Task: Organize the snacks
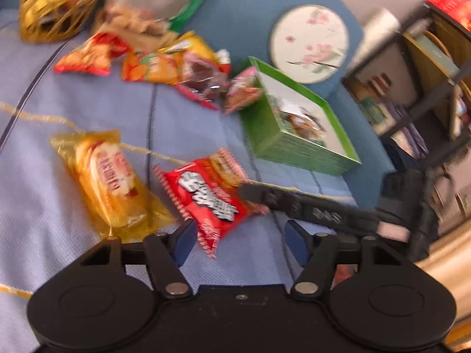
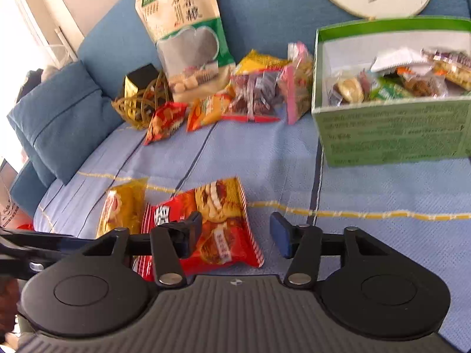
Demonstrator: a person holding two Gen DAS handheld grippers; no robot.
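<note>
A red biscuit packet (image 1: 206, 200) lies flat on the light blue cover, with a yellow packet (image 1: 109, 176) just left of it. My left gripper (image 1: 240, 242) hovers open over the red packet's near corner, and its pads touch nothing. In the right wrist view the red packet (image 2: 217, 229) lies partly under my open right gripper (image 2: 235, 235), whose left finger overlaps it while the right finger stands clear. A finger (image 1: 294, 206) of the right gripper reaches the packet's right edge. The green box (image 2: 391, 129) holds several wrapped snacks.
A heap of snack packets (image 2: 250, 100) lies at the back of the seat, beside a tall green-and-white bag (image 2: 188, 38) and a gold wire basket (image 2: 141, 103). A round floral fan (image 1: 310, 44) leans on the backrest. A blue pillow (image 2: 56, 117) lies left and a dark shelf (image 1: 426, 73) stands right.
</note>
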